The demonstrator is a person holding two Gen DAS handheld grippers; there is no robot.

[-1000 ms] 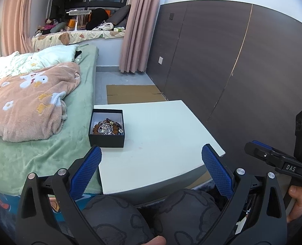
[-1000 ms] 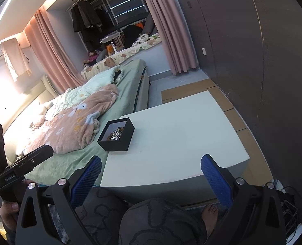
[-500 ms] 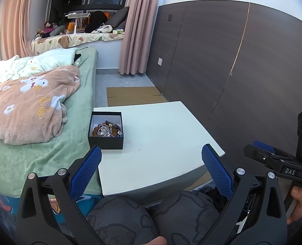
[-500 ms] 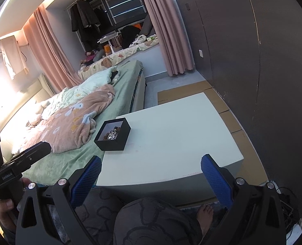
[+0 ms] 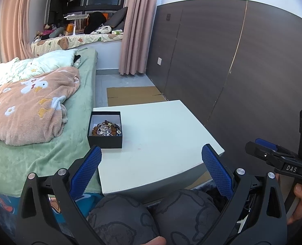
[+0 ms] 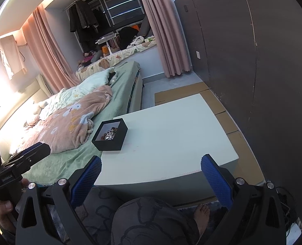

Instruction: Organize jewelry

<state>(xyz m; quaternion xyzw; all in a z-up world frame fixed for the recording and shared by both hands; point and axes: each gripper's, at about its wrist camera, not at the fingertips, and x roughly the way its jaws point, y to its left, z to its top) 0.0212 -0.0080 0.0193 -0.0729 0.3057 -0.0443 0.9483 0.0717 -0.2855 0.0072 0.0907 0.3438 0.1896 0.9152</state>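
Note:
An open black box [image 5: 104, 140] stands at the left edge of the white table [image 5: 161, 143]. A heap of jewelry [image 5: 107, 129], brown beads and a silver piece, lies inside it. The box also shows in the right wrist view [image 6: 110, 141]. My left gripper [image 5: 151, 157] is open and empty, held above my knees, short of the table's near edge. My right gripper [image 6: 151, 167] is open and empty too, held back from the table [image 6: 171, 143]. Each gripper shows from the side in the other's view, the right one [image 5: 277, 159] and the left one [image 6: 18, 163].
A bed [image 5: 34, 153] with a green sheet and a pink blanket [image 5: 28, 110] runs along the table's left side. A dark panelled wall [image 5: 232, 71] stands on the right. Cardboard sheets [image 5: 132, 95] lie on the floor beyond the table. My knees [image 5: 130, 220] are below the grippers.
Both grippers have drawn back and risen a little, so the table and box look smaller and farther. Both stay open and empty.

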